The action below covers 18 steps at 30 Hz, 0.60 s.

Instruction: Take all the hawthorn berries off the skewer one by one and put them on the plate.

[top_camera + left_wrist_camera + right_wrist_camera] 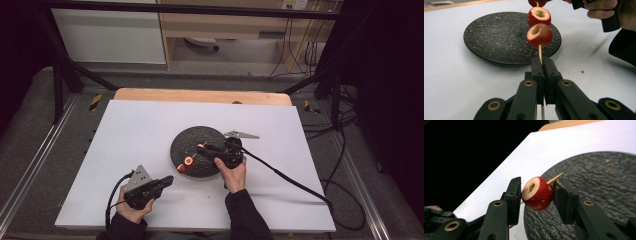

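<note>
Skewer (540,53) clamped by left fingers (550,75) — top fruit (537,193) between right fingers (514,192).

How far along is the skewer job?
Done: two cored red fruits sit on the skewer, which the left hand-held gripper clamps. In hand: the right hand-held gripper is shut on a third fruit, the tip already through. Left: sliding it down; dark plate holds crumbs.

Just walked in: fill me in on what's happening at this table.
A person is threading red fruit pieces onto a wooden skewer. The left tool is shut on the skewer's lower end and holds it over the white table, near the black plate. The right tool grips the top fruit piece on the skewer, with the tip poking out beyond it. Two more pieces sit below.
</note>
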Each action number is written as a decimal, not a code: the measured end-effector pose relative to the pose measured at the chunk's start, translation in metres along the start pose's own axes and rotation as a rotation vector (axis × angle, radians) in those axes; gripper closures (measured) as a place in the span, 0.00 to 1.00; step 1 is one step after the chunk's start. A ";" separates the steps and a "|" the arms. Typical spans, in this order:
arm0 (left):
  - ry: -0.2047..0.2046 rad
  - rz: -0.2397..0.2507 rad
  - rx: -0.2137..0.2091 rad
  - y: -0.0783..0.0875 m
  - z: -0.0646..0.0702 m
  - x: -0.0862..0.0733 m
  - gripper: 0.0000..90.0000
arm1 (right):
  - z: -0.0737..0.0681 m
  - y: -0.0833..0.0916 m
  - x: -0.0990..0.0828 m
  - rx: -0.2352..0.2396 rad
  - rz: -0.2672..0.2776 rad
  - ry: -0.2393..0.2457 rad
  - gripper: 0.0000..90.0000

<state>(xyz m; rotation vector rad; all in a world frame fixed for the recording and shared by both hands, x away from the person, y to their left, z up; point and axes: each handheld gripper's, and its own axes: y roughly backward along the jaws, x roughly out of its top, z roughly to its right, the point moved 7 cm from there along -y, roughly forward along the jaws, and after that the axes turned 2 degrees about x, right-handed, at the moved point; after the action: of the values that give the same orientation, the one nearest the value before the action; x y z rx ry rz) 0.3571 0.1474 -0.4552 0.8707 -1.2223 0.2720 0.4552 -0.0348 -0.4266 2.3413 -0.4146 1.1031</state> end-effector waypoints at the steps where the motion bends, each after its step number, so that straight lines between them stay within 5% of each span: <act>1: 0.000 0.001 -0.001 0.001 0.000 0.000 0.98 | 0.001 0.001 0.002 -0.005 0.003 0.003 0.67; 18: 0.011 0.013 0.013 0.005 -0.006 0.001 0.98 | 0.031 0.019 0.041 -0.149 0.050 0.055 0.67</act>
<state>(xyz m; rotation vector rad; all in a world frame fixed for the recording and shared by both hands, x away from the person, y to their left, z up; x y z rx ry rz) 0.3581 0.1545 -0.4530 0.8715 -1.2173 0.2952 0.4911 -0.0706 -0.4051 2.1767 -0.5195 1.1169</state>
